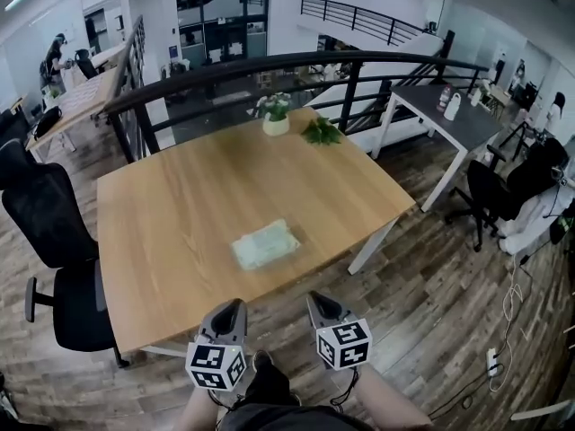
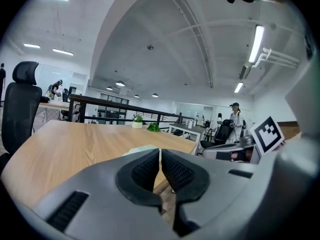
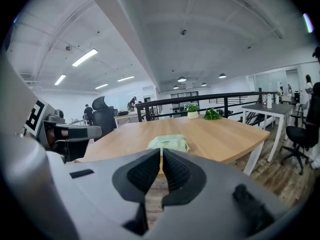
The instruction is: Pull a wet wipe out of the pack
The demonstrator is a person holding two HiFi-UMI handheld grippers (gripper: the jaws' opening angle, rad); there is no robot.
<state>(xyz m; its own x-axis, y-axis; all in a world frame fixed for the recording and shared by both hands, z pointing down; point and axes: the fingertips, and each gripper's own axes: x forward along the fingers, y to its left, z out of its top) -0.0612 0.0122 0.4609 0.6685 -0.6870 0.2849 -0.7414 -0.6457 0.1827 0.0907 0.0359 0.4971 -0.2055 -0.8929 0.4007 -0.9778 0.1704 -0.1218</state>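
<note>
A wooden table fills the middle, a pale green pack of wet wipes lies flat toward its near edge (nothing touching it), and nearer still the left gripper and right gripper are both closed, empty.

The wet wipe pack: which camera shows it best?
The head view: the wet wipe pack lies whole on the table, seen from above. The right gripper view shows it from low down; the left gripper view, only a sliver.
</note>
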